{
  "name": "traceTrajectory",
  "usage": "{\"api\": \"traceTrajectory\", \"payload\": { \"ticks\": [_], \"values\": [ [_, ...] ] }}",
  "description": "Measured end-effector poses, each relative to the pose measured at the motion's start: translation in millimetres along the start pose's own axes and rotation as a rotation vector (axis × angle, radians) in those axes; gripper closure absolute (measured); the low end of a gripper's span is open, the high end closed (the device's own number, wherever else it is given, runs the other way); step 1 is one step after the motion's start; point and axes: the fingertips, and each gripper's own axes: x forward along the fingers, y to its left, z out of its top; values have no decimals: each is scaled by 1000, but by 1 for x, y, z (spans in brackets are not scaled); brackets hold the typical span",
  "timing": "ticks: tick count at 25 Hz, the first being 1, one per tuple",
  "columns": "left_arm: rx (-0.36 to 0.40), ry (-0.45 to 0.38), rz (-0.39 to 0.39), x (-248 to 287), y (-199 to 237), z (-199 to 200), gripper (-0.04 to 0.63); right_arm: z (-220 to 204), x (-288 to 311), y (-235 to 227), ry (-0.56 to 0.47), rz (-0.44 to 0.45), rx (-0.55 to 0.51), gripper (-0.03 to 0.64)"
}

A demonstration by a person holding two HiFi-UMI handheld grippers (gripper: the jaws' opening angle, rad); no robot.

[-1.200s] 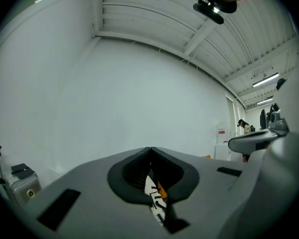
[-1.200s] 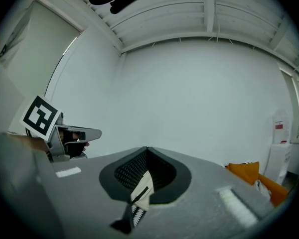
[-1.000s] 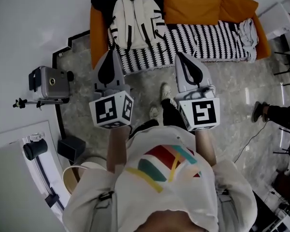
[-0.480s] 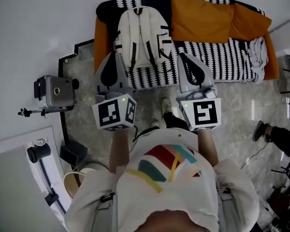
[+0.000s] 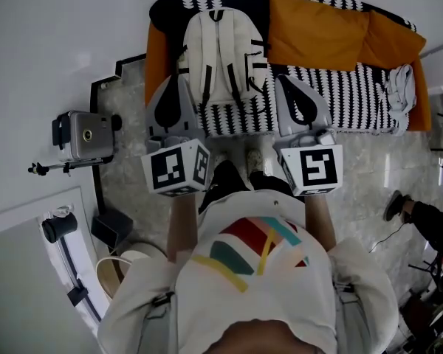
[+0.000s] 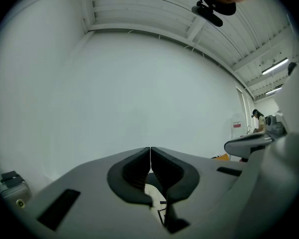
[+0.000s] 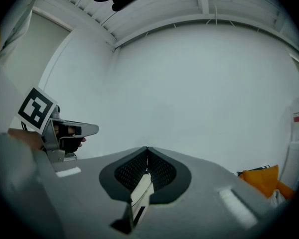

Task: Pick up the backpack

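- The left gripper (image 5: 179,83) is held pressed together, empty.
- The cream fabric backpack with black straps (image 5: 223,46) is laid on the black-and-white striped sofa (image 5: 347,94), just beyond both grippers.
- The right gripper (image 5: 286,83) is likewise closed; unless spread, straps may be pushed aside, not caught.

The backpack (image 5: 223,56), cream-white with dark straps and trim, lies flat and untouched on the black-and-white patterned sofa (image 5: 332,91), its top toward the wall, at the sofa's left end beside an orange cushion (image 5: 317,39).
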Motion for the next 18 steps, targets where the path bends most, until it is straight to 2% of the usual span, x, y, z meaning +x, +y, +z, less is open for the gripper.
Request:
{"api": "traceTrajectory", "payload": {
  "ticks": [11, 18],
  "values": [
    [-38, -10, -23, 23, 41, 11, 580, 12, 38, 25, 2, -19, -14, 612],
    [-22, -39, -30, 28, 49, 22, 580, 21, 45, 18, -28, -57, -23, 612]
  ]
}}
